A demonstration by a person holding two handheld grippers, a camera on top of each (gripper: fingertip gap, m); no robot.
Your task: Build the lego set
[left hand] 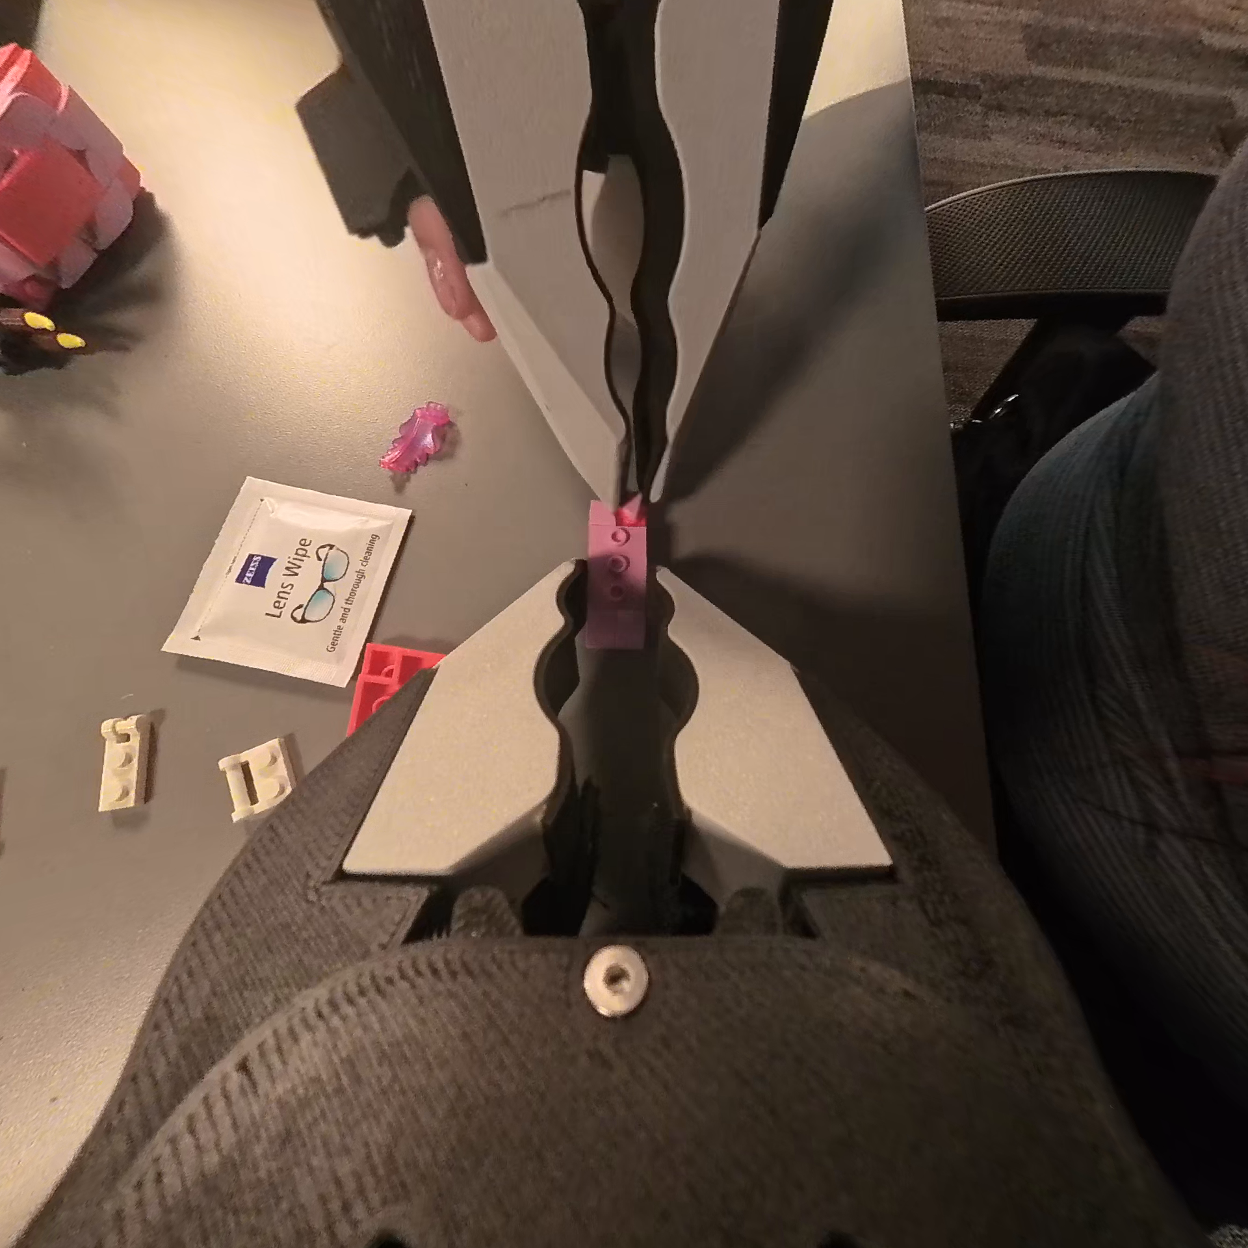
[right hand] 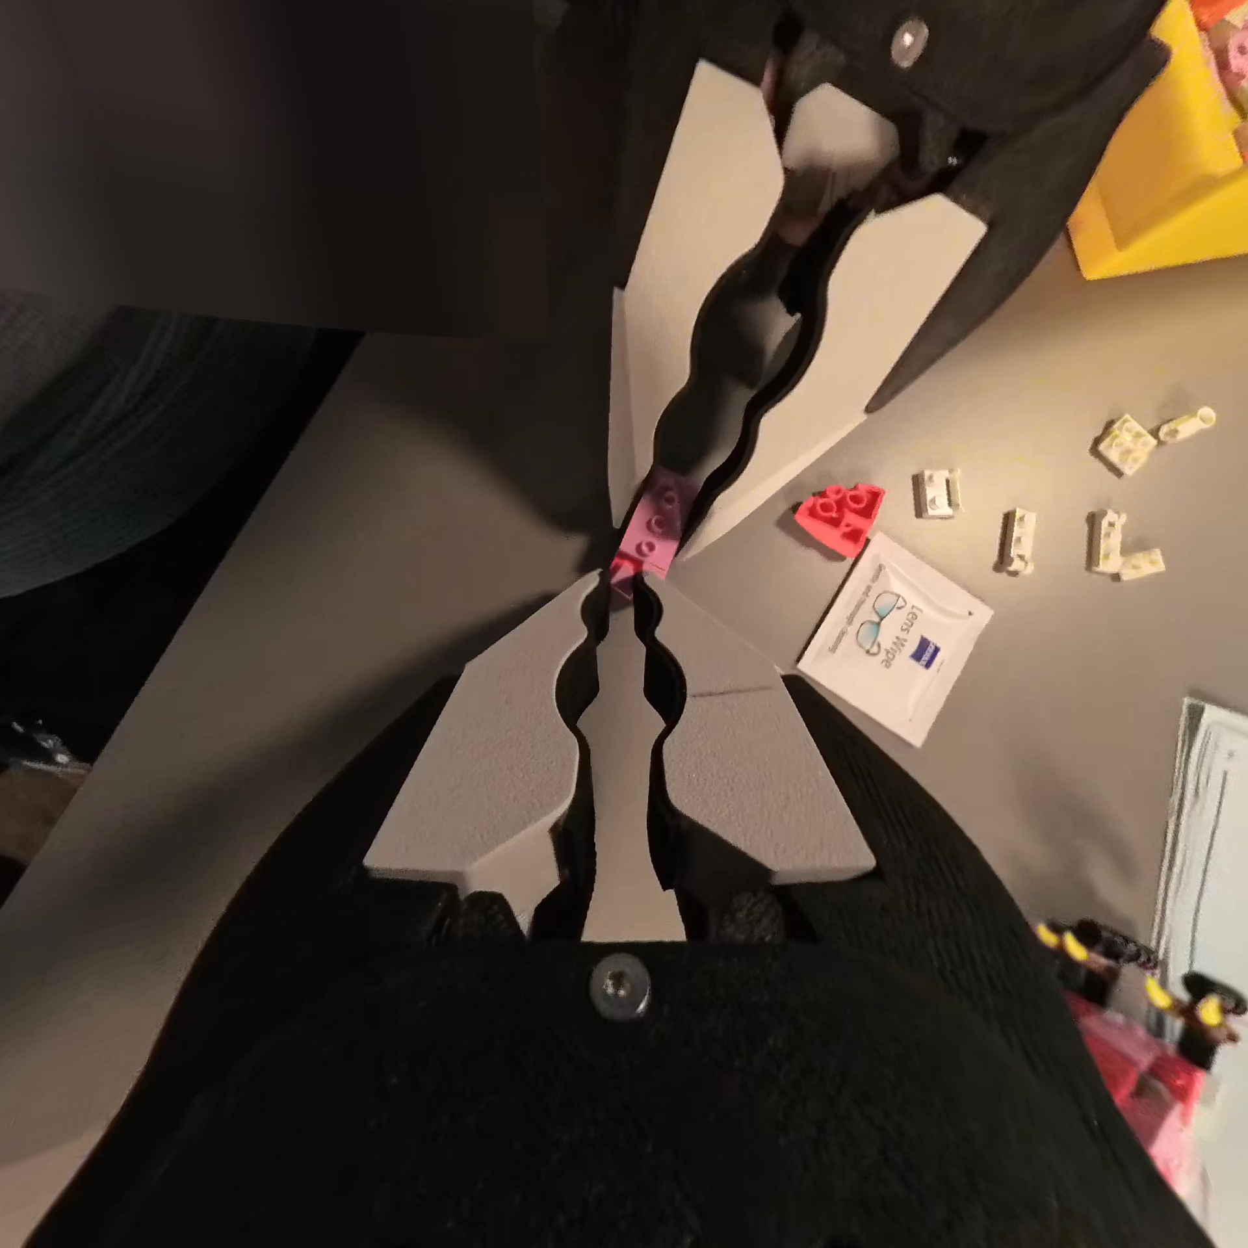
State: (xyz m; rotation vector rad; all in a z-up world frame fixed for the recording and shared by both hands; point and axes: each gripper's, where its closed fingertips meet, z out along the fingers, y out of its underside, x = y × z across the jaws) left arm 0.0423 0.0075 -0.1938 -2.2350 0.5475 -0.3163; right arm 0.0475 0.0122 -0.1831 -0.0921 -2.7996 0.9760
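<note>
Both hand-held grippers clamping bricks.

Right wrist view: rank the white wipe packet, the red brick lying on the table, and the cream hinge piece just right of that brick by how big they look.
1. white wipe packet
2. red brick
3. cream hinge piece
All lie on the table at similar depth, so the order seems safe.
</note>
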